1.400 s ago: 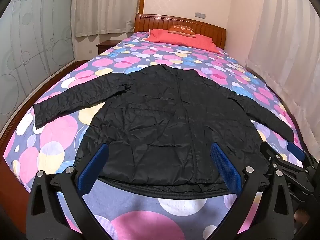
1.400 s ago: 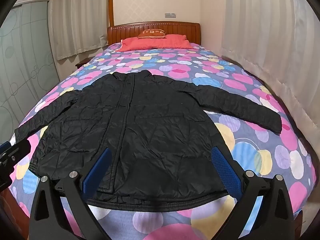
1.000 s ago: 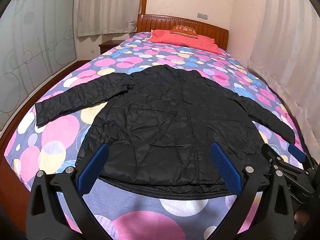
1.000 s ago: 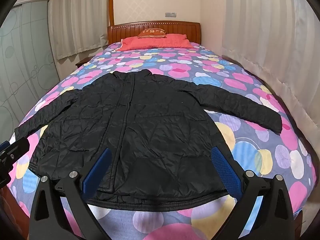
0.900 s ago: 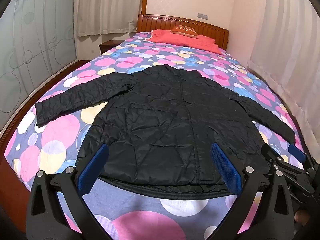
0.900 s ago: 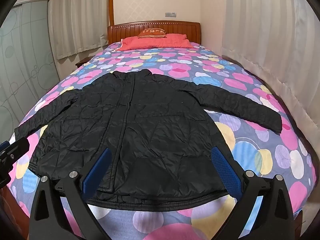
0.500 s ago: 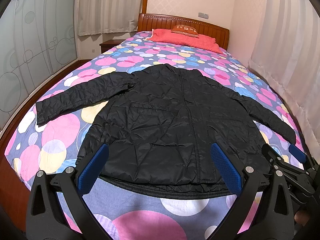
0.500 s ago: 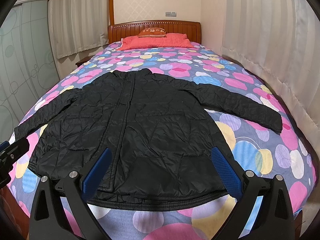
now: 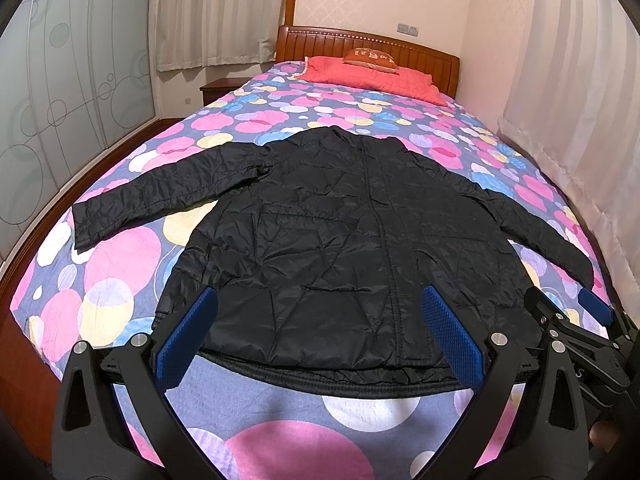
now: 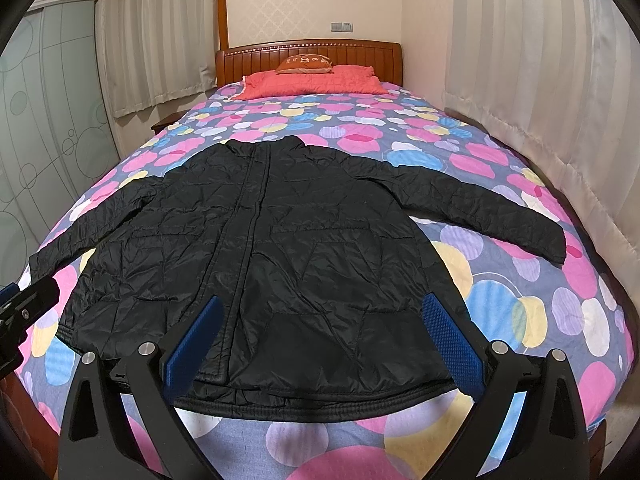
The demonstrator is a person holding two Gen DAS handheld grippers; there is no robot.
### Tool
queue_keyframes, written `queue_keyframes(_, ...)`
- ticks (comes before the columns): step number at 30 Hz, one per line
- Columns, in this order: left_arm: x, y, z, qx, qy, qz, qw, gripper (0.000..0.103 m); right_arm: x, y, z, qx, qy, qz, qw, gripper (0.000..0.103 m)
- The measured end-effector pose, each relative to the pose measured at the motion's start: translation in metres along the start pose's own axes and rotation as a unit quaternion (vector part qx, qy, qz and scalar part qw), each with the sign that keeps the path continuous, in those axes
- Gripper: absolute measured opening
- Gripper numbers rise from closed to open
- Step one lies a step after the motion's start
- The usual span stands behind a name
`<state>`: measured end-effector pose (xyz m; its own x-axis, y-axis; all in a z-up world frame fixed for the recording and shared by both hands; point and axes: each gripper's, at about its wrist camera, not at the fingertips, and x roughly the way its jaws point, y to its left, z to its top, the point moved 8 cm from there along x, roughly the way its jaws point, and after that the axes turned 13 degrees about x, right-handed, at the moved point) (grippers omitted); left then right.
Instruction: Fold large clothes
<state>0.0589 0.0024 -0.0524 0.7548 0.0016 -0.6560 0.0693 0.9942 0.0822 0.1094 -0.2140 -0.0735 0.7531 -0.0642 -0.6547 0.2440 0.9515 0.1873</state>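
Note:
A black quilted jacket [image 9: 340, 240] lies flat and face up on the bed, sleeves spread out to both sides, hem toward me; it also shows in the right wrist view [image 10: 280, 264]. My left gripper [image 9: 320, 332] is open and empty, held above the hem. My right gripper [image 10: 320, 336] is open and empty, also above the hem. The right gripper also shows at the right edge of the left wrist view [image 9: 576, 328], and the left gripper at the left edge of the right wrist view [image 10: 24, 304].
The bed has a spotted pink, blue and yellow cover [image 9: 120, 264], a red pillow [image 9: 372, 80] and a wooden headboard [image 9: 320, 40]. Curtains [image 10: 540, 80] hang along the right side. A glass sliding door [image 9: 60, 80] stands on the left.
Both grippers have drifted slightly, so the view shifts a little. The jacket has not moved and both grippers stay open.

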Motion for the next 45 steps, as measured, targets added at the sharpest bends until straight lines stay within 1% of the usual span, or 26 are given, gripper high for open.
queue_keyframes(33,0.0005,-0.0005,-0.0001,0.001,0.003,0.000,1.0000,0.101,0.0038,0.0002,-0.0030,0.000,0.004,0.000,1.000,0.099)
queue_keyframes(45,0.0008,-0.0005,-0.0003,0.001,0.005,0.000,1.0000,0.101,0.0051,0.0000,0.0007,0.000,0.006,0.000,1.000,0.099)
